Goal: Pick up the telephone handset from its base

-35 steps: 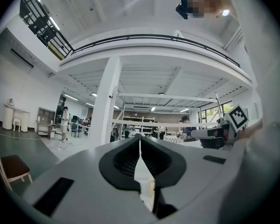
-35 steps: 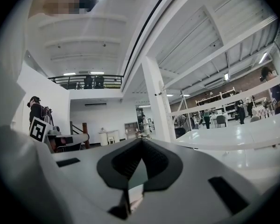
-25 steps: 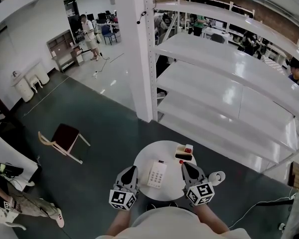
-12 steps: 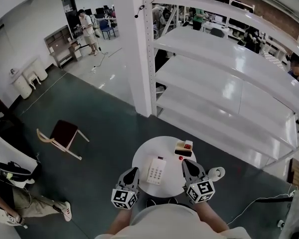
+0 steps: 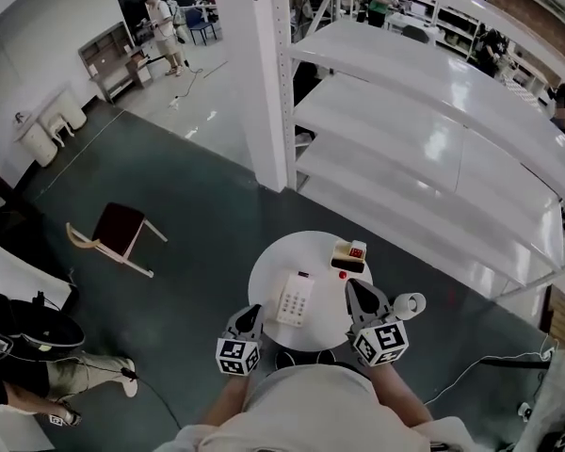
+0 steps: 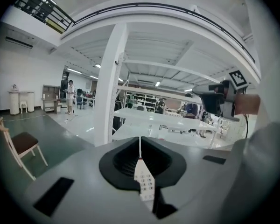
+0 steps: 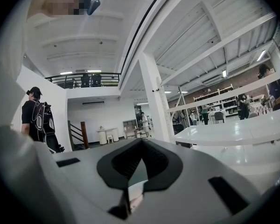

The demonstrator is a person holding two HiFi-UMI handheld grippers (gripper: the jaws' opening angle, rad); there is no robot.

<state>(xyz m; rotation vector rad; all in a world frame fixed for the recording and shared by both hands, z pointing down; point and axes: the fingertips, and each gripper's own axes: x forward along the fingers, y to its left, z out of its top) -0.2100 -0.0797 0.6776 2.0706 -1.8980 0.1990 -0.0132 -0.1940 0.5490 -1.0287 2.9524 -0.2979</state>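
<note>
Drifting back toward the near edge of the round table, left gripper and right gripper have jaws pressed together, empty. Mid-table, the telephone keeps its handset on its base; reaching hasn't begun.

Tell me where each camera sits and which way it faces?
Head view: on the person's head, looking steeply down at the table with the telephone; shirt, arms, left gripper and right gripper show.
Left gripper view: on the left gripper, looking along its shut jaws over the telephone toward the shelves; the right gripper shows at right.
Right gripper view: on the right gripper, looking along its shut jaws toward the pillar.
Shared: head and left gripper views both show telephone and right gripper.
</note>
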